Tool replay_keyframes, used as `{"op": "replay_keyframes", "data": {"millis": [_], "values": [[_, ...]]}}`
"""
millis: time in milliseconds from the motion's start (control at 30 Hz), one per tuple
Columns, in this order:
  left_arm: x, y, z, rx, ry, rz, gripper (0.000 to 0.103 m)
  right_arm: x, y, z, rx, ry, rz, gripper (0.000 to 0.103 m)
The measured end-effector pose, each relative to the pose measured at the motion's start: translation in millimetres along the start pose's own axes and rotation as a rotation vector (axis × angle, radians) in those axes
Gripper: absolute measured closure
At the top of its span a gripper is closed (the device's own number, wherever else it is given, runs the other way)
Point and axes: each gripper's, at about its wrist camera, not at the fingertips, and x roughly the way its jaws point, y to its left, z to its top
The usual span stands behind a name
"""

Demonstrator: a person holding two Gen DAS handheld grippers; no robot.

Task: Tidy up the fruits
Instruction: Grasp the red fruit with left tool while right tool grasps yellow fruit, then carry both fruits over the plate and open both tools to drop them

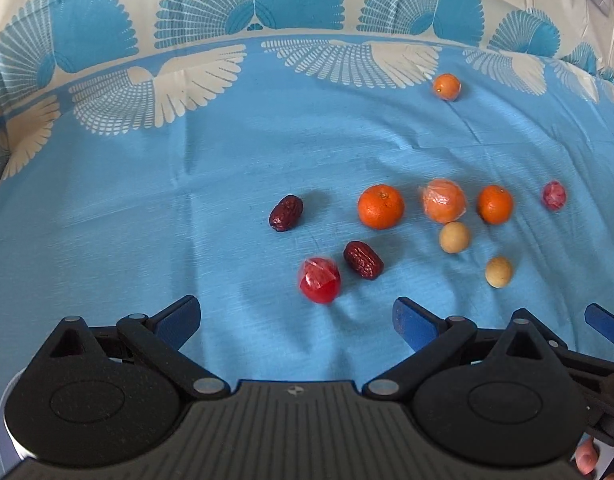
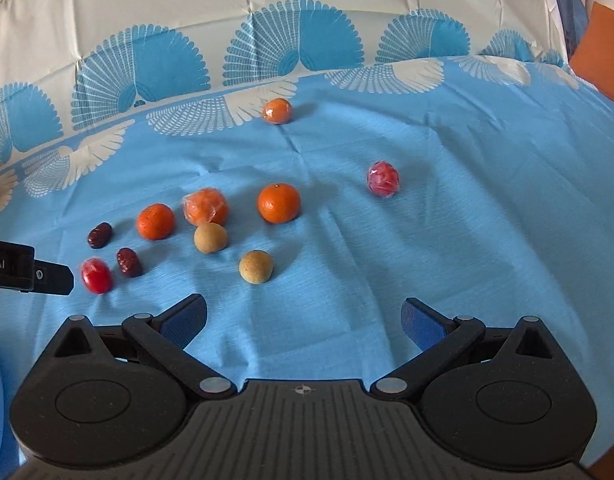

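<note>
Fruits lie scattered on a blue cloth (image 1: 147, 208), none gathered. Centre cluster: one smooth orange mandarin (image 1: 381, 206), a second mandarin (image 1: 495, 204), and between them a plastic-wrapped mandarin (image 1: 444, 200), its film crinkled and glossy. Just in front of the wrapped one sits a round, matte tan longan (image 1: 454, 237); another longan (image 1: 498, 271) lies nearer the grippers. Two wrinkled, dark red oblong jujubes: one (image 1: 286, 213) left of the cluster, one (image 1: 363, 260) just beside a film-wrapped red fruit (image 1: 319, 280). A pinkish wrapped fruit (image 2: 383, 178) lies apart on the right; its kind is hard to make out through the film. A small wrapped mandarin (image 2: 277, 111) sits far back, near the cloth's white fan-patterned border.

Left gripper (image 1: 297, 312): blue-padded fingers spread wide, nothing between them, poised just short of the red wrapped fruit. Right gripper (image 2: 305, 316): likewise wide apart and holding nothing, over bare cloth near the closer longan.

Cloth is woven and creased. An orange shape is cut off at the right edge of the left wrist view. In the right wrist view the left tool's black body enters from the left, its lettering cropped.
</note>
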Motion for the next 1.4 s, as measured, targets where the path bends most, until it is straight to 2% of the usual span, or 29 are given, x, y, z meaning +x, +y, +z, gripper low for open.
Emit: {"op": "replay_keyframes", "data": {"millis": [133,167,200,233,267,300,333,367,567,867,1100,1400], "values": [[27.7,-1.3,7.9,0.026,0.002,-0.012,0.005,31.4,17.4,3.7,-0.065,-0.035,-0.011,0.002],[32.3,-1.9,8.7,0.036,-0.001,-0.018,0.007,36.0,21.7,4.1,-0.086,-0.052,-0.011,0.01],[35.7,-2.4,8.4,0.048,-0.003,-0.025,0.017,41.0,26.1,3.6,-0.114,-0.06,-0.009,0.016],[38.0,-3.0,8.1,0.06,-0.001,-0.033,0.027,46.2,30.2,2.7,-0.142,-0.05,-0.018,0.031],[40.4,-3.1,7.1,0.071,0.007,-0.049,0.058,47.7,33.3,1.0,-0.161,-0.061,-0.03,0.031],[40.6,-2.6,5.5,0.072,0.011,-0.072,0.072,44.7,34.4,-1.7,-0.164,-0.079,-0.022,0.043],[38.7,0.0,3.7,0.054,-0.007,-0.073,0.073,41.2,36.0,-4.4,-0.175,-0.099,-0.016,0.069],[34.3,2.4,1.7,0.03,-0.037,-0.071,0.073,38.6,37.8,-6.1,-0.192,-0.108,-0.033,0.077],[2.0,5.6,-2.2,0.049,-0.108,-0.084,0.073,24.2,25.8,-0.1,-0.115,-0.116,-0.019,0.077],[-96.9,26.6,-30.5,0.021,-0.145,-0.072,0.073,-56.2,21.0,4.6,-0.051,-0.147,0.068,0.077],[-182.1,52.5,-78.6,-0.021,-0.153,-0.031,0.073,-134.4,43.1,-0.7,-0.096,-0.145,0.236,0.077],[-262.5,103.3,-156.7,-0.126,-0.138,0.056,0.073,-233.1,93.8,-35.6,-0.21,-0.126,0.438,0.077]]}}
